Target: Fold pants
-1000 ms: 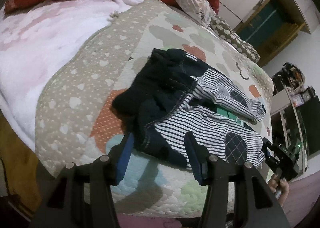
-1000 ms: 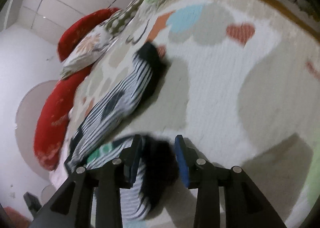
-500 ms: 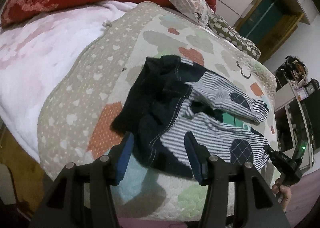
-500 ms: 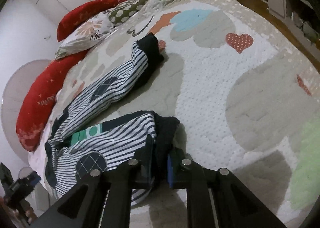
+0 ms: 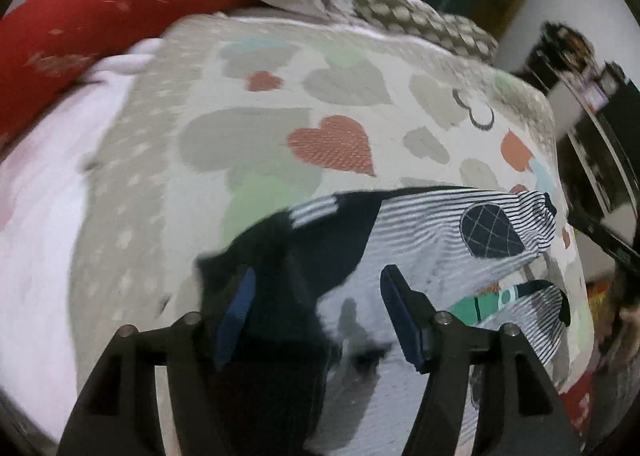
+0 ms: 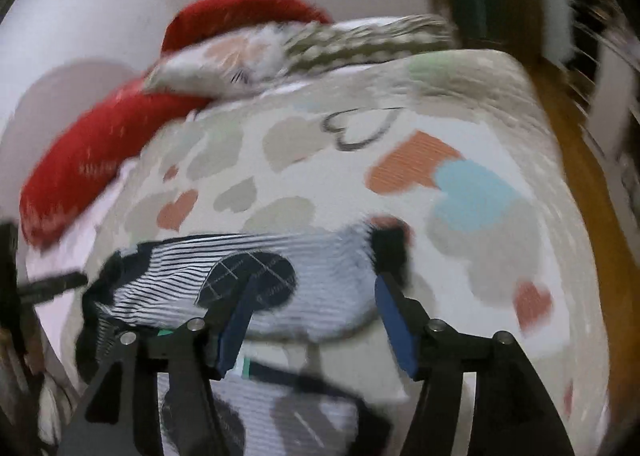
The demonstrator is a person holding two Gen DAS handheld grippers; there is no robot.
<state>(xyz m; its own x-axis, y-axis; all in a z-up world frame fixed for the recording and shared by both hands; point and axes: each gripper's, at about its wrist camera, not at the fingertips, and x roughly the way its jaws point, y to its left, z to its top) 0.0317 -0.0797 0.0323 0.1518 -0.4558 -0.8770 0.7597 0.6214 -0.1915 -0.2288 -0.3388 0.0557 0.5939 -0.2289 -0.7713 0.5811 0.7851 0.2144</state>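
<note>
The pants [image 5: 420, 240] are black-and-white striped with a dark waistband and dark checked knee patches. They lie spread on the heart-patterned bedspread [image 5: 332, 144]. My left gripper [image 5: 316, 312] is open, its fingers just above the dark waistband and the seat. My right gripper [image 6: 312, 316] is open over the striped legs [image 6: 304, 264], near the dark cuff [image 6: 390, 252]. Both views are blurred by motion. The right gripper also shows at the right edge of the left wrist view [image 5: 604, 240].
Red pillows [image 5: 92, 24] and patterned cushions [image 5: 400, 12] lie at the head of the bed. A pink-white blanket [image 5: 36, 216] covers the left side. Wooden floor [image 6: 592, 184] and shelves [image 5: 592, 104] are beyond the bed's right edge.
My right gripper has let go of the cuff and opened; it now hovers over both legs. My left gripper moved closer over the waistband. The legs now lie straighter, side by side.
</note>
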